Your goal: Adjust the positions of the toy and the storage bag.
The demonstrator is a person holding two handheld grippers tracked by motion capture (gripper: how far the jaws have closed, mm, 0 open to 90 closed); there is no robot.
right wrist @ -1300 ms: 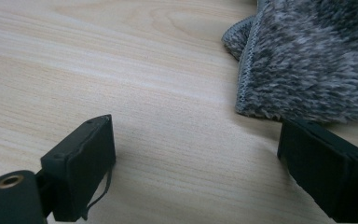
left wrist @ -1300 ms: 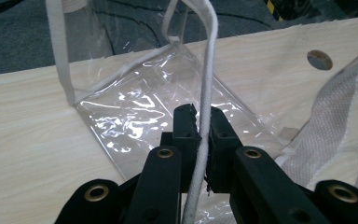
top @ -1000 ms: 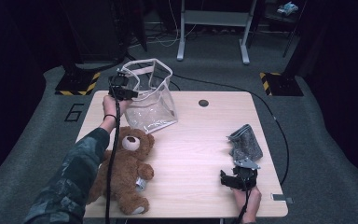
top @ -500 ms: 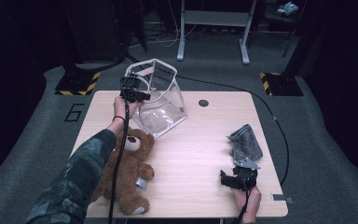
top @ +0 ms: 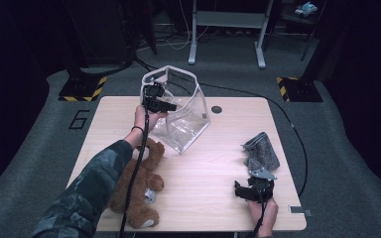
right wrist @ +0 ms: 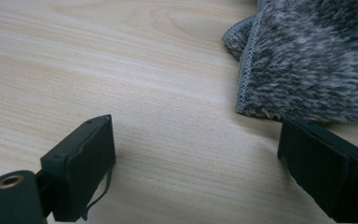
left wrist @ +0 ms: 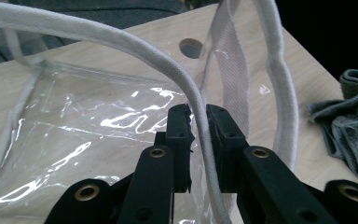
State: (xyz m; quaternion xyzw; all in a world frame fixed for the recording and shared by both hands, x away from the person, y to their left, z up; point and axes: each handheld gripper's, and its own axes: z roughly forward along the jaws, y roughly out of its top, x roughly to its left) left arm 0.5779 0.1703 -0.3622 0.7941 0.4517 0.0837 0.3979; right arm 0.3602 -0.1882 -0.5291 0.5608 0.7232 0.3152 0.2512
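A clear plastic bag (top: pixel 183 124) with white cord trim stands tilted on the table, its mouth raised. My left gripper (top: pixel 171 105) holds its near rim. In the left gripper view the white rim cord (left wrist: pixel 186 84) runs between the jaws (left wrist: pixel 198 114), which have just been opening a little and still pinch it. A brown teddy bear (top: pixel 139 183) lies at the front left under the person's sleeve. My right gripper (top: pixel 240 191) rests at the front right, its jaws (right wrist: pixel 198 140) open wide over bare wood, just short of a grey fleece cloth (right wrist: pixel 307 56).
The grey cloth (top: pixel 261 152) lies crumpled near the wooden table's (top: pixel 218 168) right edge. A round cable hole (top: pixel 217 109) sits at the back, just right of the bag. Cables trail off the table's right side and front.
My left hand has carried the bag's rim to the right, and the bag has slid and tilted toward the table's middle. The right gripper has stayed put.
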